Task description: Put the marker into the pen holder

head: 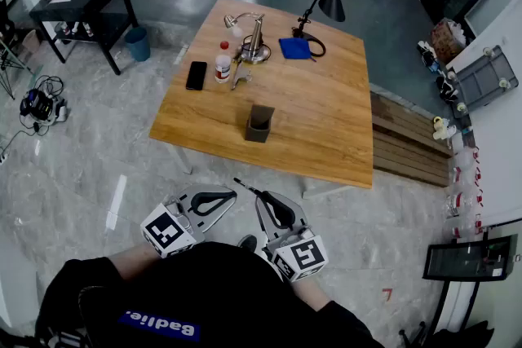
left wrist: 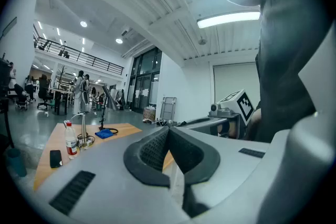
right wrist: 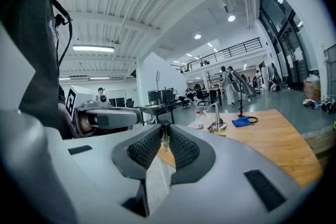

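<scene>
Thin black marker (head: 245, 186): likely light, stiff, smooth barrel, probably slipping under weak pinch; mid-barrel hold seeming safest. Right gripper (head: 263, 198) jaws clenching on one end of marker, remainder sticking out beyond tips. Left gripper (head: 232, 195) jaws pressing together, holding nothing. Dark square pen holder (head: 259, 124) standing on wooden tabletop (head: 326, 118), well apart from marker.

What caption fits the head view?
Right gripper holds the marker; the pen holder stands on the wooden table ahead.
</scene>
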`<state>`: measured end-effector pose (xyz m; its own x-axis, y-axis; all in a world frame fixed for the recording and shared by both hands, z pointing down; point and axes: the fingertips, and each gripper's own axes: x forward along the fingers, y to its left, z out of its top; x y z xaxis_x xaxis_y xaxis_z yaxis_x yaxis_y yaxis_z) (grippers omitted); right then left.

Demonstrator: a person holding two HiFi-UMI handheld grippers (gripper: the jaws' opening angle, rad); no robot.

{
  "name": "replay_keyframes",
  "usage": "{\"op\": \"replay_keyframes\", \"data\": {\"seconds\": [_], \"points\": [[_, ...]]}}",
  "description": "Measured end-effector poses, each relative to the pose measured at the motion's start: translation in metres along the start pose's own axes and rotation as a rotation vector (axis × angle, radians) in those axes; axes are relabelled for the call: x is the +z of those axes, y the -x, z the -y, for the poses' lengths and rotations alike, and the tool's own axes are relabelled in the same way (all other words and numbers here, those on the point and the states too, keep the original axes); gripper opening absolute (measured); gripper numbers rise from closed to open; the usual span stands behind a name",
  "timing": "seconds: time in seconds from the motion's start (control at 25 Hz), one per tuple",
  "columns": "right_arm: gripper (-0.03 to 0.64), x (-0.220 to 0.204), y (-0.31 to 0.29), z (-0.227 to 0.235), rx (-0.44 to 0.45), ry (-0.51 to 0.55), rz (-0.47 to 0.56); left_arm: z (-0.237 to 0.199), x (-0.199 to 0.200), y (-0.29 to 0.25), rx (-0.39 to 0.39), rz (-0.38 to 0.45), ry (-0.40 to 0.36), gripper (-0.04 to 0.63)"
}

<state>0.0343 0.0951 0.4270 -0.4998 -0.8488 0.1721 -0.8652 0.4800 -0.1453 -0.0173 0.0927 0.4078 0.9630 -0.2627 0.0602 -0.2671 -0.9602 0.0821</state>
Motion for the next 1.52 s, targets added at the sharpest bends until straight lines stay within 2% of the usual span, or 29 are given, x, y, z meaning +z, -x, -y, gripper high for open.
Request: {"op": "replay_keyframes", "data": {"seconds": [0.6, 0.96, 1.2, 1.32, 1.52], "points": [[0.054, 0.005, -0.007, 0.029, 0.018, -0.013, 0.016, -0.013, -0.004, -0.022, 0.027, -0.007, 0.002, 0.009], [0.054, 0.005, -0.002, 0.067, 0.092, 0.000, 0.010, -0.012, -0.008, -0.059, 0.107, -0.021, -0.024, 0.009], [0.054, 0.003, -0.015, 0.095, 0.097, -0.001, -0.018, -0.028, -0.007, -0.070, 0.153, -0.008, 0.004, 0.009], [0.054, 0.007, -0.036, 0.108, 0.072, 0.005, -0.029, -0.051, -0.003, -0.074, 0.152, -0.004, -0.030, 0.009], [0.054, 0.012, -0.079, 0.124, 0.018, 0.017, -0.057, -0.094, -0.002, -0.077, 0.088, -0.018, -0.111, 0.009]]}}
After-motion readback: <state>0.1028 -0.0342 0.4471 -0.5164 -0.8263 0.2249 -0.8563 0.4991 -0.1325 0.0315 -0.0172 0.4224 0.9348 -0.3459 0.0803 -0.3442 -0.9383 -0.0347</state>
